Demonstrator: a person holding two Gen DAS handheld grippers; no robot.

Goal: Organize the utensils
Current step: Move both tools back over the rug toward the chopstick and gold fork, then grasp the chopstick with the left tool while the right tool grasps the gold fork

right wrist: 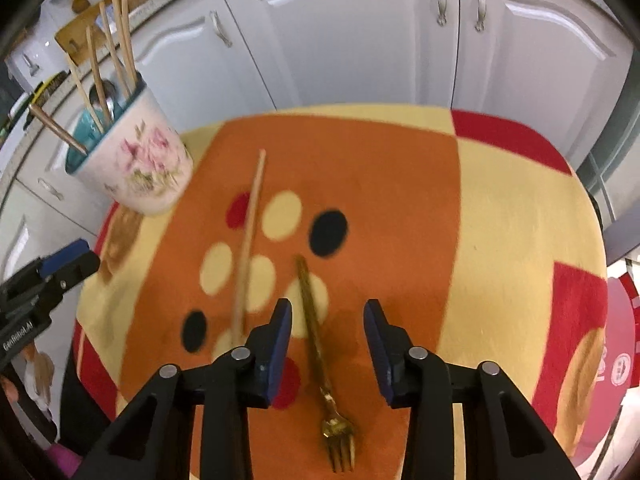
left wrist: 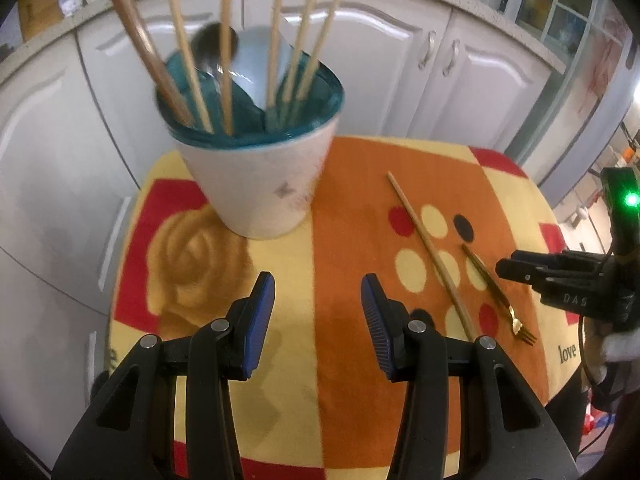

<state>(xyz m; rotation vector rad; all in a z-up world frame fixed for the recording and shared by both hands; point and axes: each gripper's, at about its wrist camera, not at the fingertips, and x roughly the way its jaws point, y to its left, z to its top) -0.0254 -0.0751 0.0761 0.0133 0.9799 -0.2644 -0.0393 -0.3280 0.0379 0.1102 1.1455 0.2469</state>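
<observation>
Right wrist view shows the right gripper (right wrist: 327,312) wide open over the fork (right wrist: 320,350), whose handle points away between the jaws on the cloth (right wrist: 500,240), while the left gripper (left wrist: 318,296), open too, is farther off near the cup (left wrist: 256,176).

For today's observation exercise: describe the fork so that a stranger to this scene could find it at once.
Start at the patterned cloth on the table. Among its dots lie two loose utensils, side by side but apart. The fork is the shorter, golden metal one ending in tines, between the right gripper's open fingers; its neighbour is a plain wooden chopstick.
</observation>
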